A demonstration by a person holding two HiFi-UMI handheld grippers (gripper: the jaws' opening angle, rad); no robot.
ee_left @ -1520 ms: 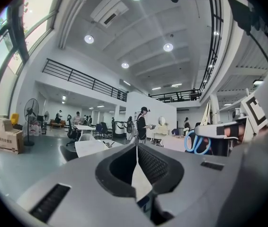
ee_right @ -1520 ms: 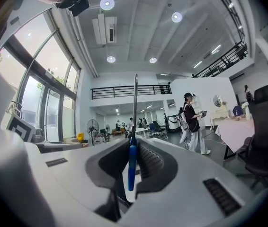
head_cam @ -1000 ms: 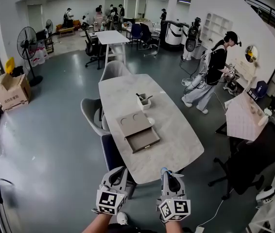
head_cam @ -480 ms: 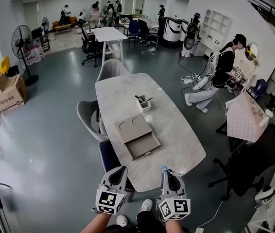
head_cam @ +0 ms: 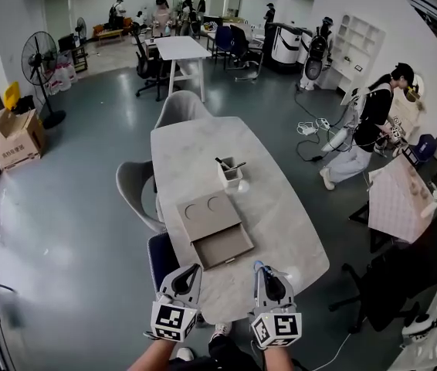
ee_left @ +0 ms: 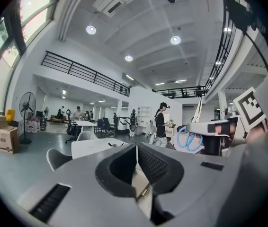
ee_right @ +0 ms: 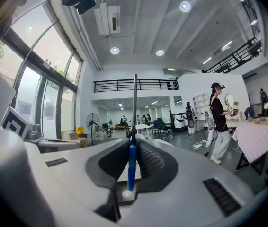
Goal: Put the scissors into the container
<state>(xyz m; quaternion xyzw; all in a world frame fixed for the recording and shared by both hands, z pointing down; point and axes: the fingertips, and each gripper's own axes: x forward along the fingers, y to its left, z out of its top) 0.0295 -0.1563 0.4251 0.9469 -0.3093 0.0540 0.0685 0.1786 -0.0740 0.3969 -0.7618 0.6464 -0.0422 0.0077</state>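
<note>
Scissors (ee_right: 132, 167), blue-handled, blade seemingly steel and upright, pinched in right claw (ee_right: 133, 144); left claw (ee_left: 136, 149) closed, empty.

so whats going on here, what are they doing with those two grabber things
A person stands at the near end of a marble table with a tool in each hand. The right tongs are shut on a pair of blue-handled scissors, blades pointing up. The left tongs are closed with nothing in them. Further along the table sit a grey box with its drawer open and a small white container. The scissors are not yet in it.
</note>
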